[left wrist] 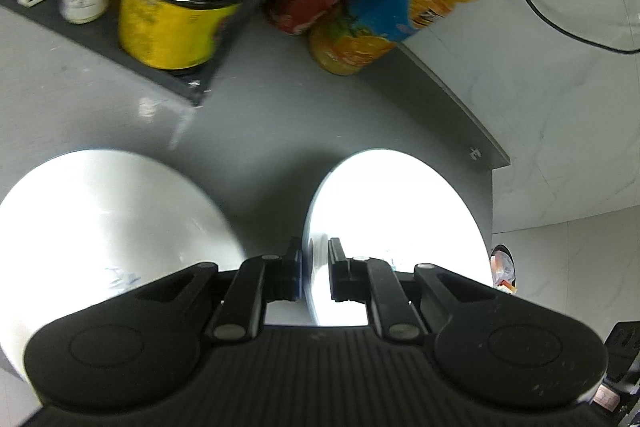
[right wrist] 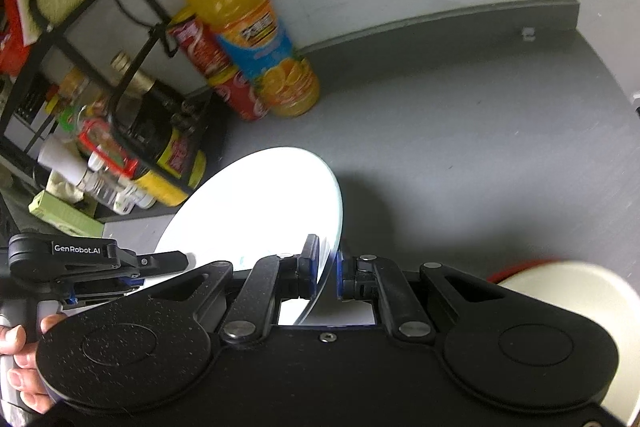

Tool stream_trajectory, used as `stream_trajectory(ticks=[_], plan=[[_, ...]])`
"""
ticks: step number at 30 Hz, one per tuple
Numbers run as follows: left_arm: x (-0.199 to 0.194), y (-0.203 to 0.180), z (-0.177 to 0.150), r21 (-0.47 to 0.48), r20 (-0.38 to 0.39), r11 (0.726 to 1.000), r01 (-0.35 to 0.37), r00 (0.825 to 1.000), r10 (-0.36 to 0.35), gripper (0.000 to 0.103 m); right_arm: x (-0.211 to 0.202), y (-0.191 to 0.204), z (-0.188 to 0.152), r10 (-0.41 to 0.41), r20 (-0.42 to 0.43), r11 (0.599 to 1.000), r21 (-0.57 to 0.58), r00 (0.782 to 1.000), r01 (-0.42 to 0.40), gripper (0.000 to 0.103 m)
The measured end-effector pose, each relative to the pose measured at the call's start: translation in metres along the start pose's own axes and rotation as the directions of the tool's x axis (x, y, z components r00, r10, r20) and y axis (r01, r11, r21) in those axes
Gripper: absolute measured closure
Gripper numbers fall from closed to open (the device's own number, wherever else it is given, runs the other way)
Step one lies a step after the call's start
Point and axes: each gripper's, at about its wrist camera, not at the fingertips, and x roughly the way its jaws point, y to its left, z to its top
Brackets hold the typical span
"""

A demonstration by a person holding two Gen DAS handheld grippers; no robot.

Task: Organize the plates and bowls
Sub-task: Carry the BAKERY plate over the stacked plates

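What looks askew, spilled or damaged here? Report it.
Nothing spilled or broken. Two plates stand steeply tilted instead of flat: the left plate, pinched at its rim by the left claw, and the right plate, pinched by the right claw.

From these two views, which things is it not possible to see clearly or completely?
- Left wrist view: the face of the plate in the left gripper is washed out by glare.
- Left wrist view: the juice bottle label is blurred by motion.
- Right wrist view: the bowl is cut by the frame edge and partly hidden behind the right gripper.
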Motion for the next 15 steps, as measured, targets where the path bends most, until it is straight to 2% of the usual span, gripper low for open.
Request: stream_trajectory(ticks=[15], plan=[[-0.035,0.084,-0.010,-0.076,0.001,0.996,-0.039,0.999,0.039,0.094,0.031,0.061,-0.035,0.016,-0.071,0.999,-0.032,0.997,-0.018,0.095]])
